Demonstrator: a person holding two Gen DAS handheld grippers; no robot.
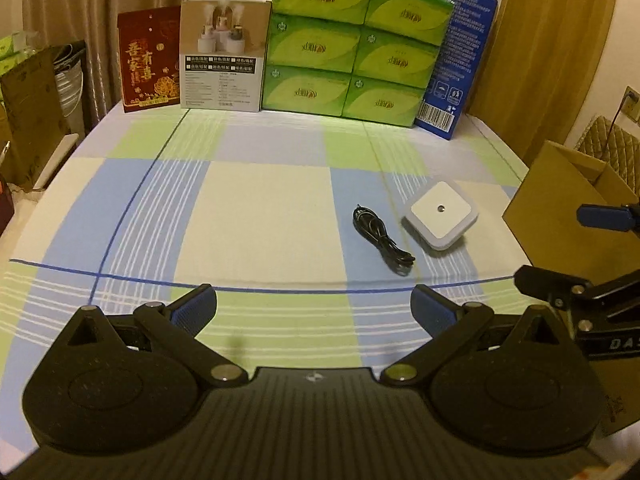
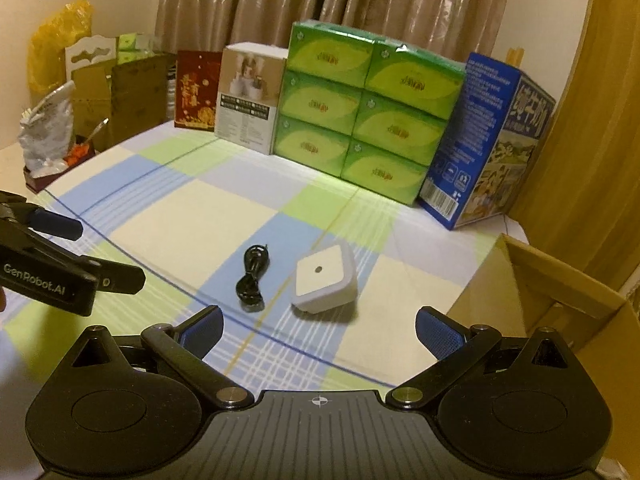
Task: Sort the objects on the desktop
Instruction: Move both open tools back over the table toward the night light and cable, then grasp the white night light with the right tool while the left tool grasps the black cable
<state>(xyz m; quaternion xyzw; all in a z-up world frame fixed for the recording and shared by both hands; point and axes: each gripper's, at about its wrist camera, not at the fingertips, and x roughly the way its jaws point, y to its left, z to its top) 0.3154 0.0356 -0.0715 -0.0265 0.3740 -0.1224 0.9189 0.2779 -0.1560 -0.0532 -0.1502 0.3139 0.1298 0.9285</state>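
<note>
Surface: a tablecloth (image 1: 256, 216) in a check of cream, pale blue and light green squares, crossed by thin dark blue and yellowish lines.
Room: tan curtains (image 2: 280, 4) hang behind the table; a yellow-brown drape hangs at the right edge in both views.
Landmark: a wrapped stack of six green tissue packs (image 1: 352, 40) stands at the far edge of the tablecloth.
Left of the tissue packs: a white product box (image 1: 224, 52) with a photo and small printed rows too fine to read, then a dark red packet (image 1: 150, 60) with gold Chinese characters.
Right of the tissue packs: a blue carton (image 2: 480, 140) with a barcode, dense white print and large Chinese characters on its side panel.
Cable: a coiled black cable (image 1: 380, 240) lies flat on the cloth, well in front of the tissue packs.
Night light: a square white night light (image 1: 440, 216) with a small dark dot at its centre sits just right of the cable, apart from it.
Cardboard box: an open brown cardboard box (image 2: 560, 300) stands right of the night light.
Left gripper (image 1: 314, 308): jaws spread wide, nothing between them, nearer the camera than the cable.
Right gripper (image 2: 318, 332): jaws spread wide and empty, just short of the night light.
Writing: "GenRobot.AI" reads on the left gripper's body in the right wrist view.
Clutter: far left of the tissue packs, a yellow plastic bag (image 2: 56, 40) and a brown paper bag (image 2: 120, 96).
</note>
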